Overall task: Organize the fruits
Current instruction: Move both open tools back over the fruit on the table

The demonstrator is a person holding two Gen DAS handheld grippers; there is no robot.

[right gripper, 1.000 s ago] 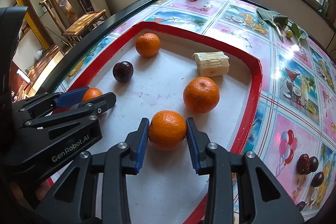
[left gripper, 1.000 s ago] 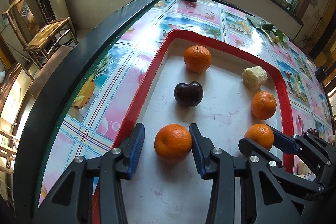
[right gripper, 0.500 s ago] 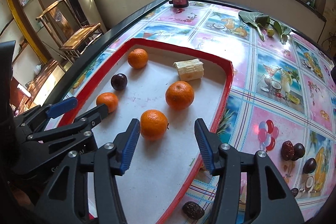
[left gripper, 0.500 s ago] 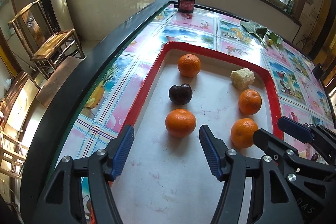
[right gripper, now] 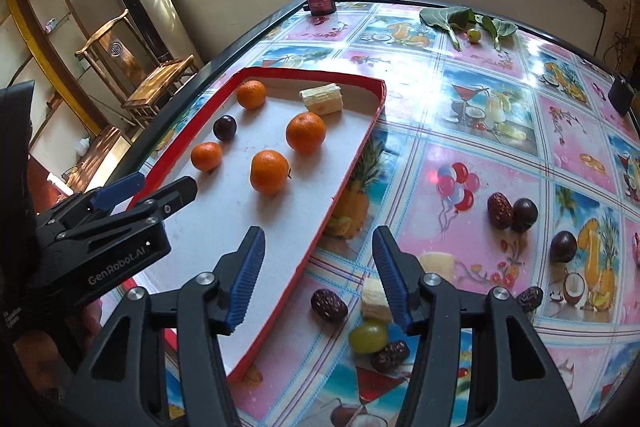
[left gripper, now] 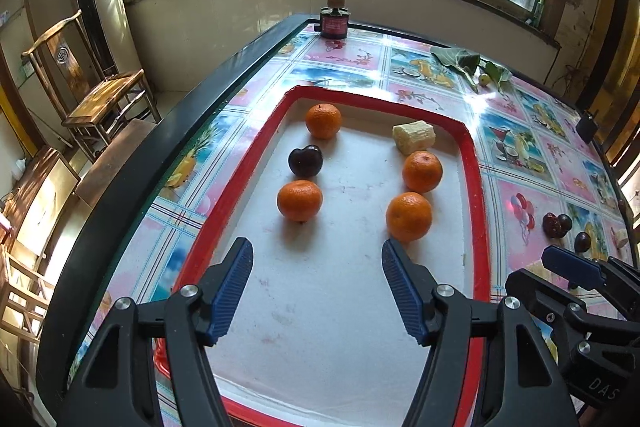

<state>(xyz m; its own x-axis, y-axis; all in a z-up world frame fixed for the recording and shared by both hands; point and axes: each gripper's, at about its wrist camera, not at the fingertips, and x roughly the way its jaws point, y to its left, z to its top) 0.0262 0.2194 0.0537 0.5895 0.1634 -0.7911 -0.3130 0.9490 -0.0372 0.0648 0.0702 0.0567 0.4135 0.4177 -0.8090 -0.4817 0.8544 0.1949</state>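
Tray (left gripper: 472,163), red-rimmed, on the surface (right gripper: 500,155): four oranges (left gripper: 300,200), one plum (left gripper: 305,160), one pale cut piece (left gripper: 413,137), all lying apart. Your left claw (left gripper: 316,291): spread wide, empty, over the tray's near end. Your right claw (right gripper: 318,279): spread wide, empty, just outside the tray's right rim, above a date (right gripper: 329,305) and grape (right gripper: 368,337).

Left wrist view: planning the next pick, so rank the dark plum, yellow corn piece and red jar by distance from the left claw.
1. Dark plum, tray's left side.
2. Yellow corn piece, tray's far right.
3. Red jar, table's far edge.
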